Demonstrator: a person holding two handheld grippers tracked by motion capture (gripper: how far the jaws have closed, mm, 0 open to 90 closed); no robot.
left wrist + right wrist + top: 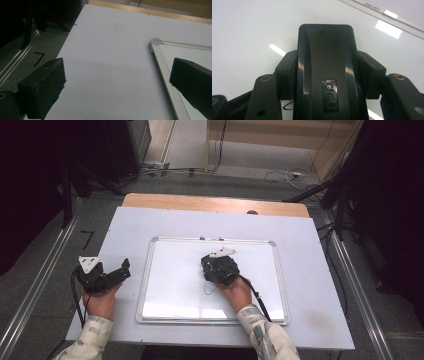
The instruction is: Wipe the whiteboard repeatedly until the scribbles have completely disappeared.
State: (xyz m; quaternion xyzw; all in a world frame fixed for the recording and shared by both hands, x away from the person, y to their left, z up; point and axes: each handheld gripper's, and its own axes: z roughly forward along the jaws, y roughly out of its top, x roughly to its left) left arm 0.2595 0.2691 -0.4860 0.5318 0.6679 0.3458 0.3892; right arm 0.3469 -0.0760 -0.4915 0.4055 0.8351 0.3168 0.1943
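A white whiteboard (172, 285) with a silver frame (160, 65) lies flat in the middle of the table. My right gripper (214, 266) rests on its upper middle, shut on a black board eraser (325, 57) with a "deli" badge. Its fingers (287, 73) press both long sides of the eraser, which lies flat against the board. A small dark scribble (287, 106) sits on the board just beside the gripper. My left gripper (120, 270) hovers over the table left of the board, open, nothing between its jaws (117, 82).
A pale cover (310, 270) tops the table, with a wooden edge (215, 202) at the back. Metal rails (35, 290) run along both sides on the floor. Dark stand legs (340, 205) and cables (285, 174) lie beyond the table.
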